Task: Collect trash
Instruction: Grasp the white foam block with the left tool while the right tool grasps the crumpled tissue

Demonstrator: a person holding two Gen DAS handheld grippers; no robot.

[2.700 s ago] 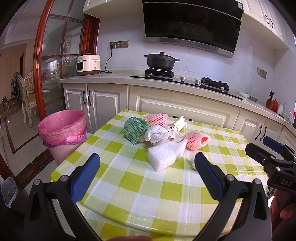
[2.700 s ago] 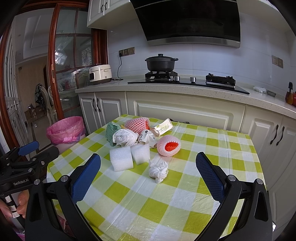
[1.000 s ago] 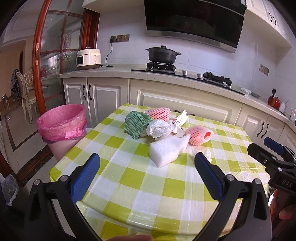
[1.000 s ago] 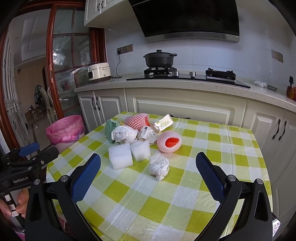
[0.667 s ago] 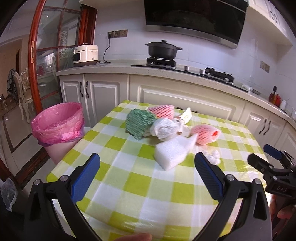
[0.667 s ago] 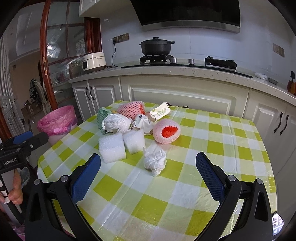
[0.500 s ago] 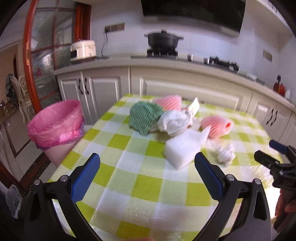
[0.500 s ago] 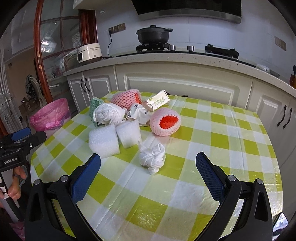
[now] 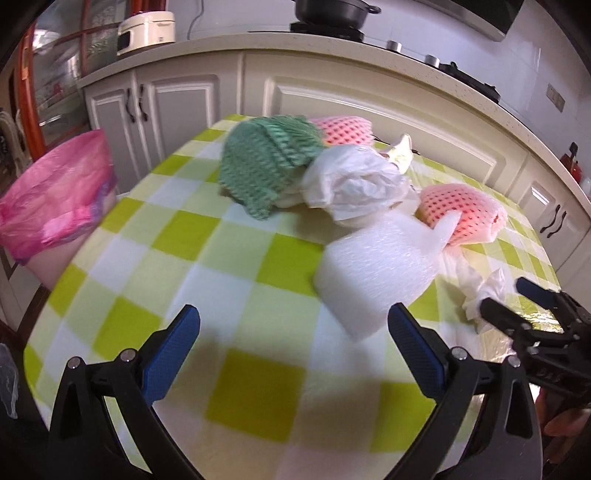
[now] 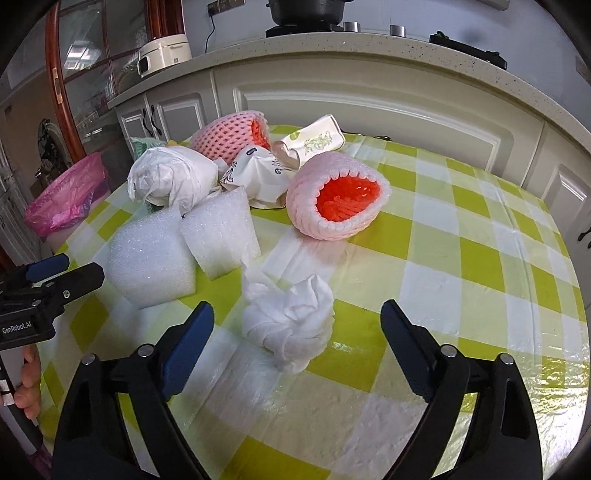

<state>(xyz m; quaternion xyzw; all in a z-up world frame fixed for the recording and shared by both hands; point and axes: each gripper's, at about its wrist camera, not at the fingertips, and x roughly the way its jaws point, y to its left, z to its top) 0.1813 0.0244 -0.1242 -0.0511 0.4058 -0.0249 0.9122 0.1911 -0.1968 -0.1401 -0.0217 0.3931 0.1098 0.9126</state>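
Observation:
Trash lies in a heap on the green-checked table (image 10: 461,266). A crumpled white tissue (image 10: 290,325) sits just ahead of my open right gripper (image 10: 297,317), between its fingers' line. White foam blocks (image 10: 151,258) (image 9: 373,269), a pink foam net (image 10: 336,199) (image 9: 461,218), a second pink net (image 10: 229,134), a green net (image 9: 266,166), a white plastic bag (image 9: 354,184) (image 10: 171,179) and paper wrappers (image 10: 314,142) lie beyond. My left gripper (image 9: 293,325) is open and empty, near the big foam block. The pink-lined bin (image 9: 55,210) (image 10: 62,195) stands left of the table.
White kitchen cabinets (image 10: 369,99) and a counter with a rice cooker (image 9: 146,26) and a black pot (image 9: 332,11) run behind the table. A red-framed glass door (image 10: 62,85) is at the left. The other gripper shows in each view's edge.
Both grippers have moved forward and down toward the table. The trash now looks much closer; the tissue sits just ahead of my right fingers and the foam block near my left ones.

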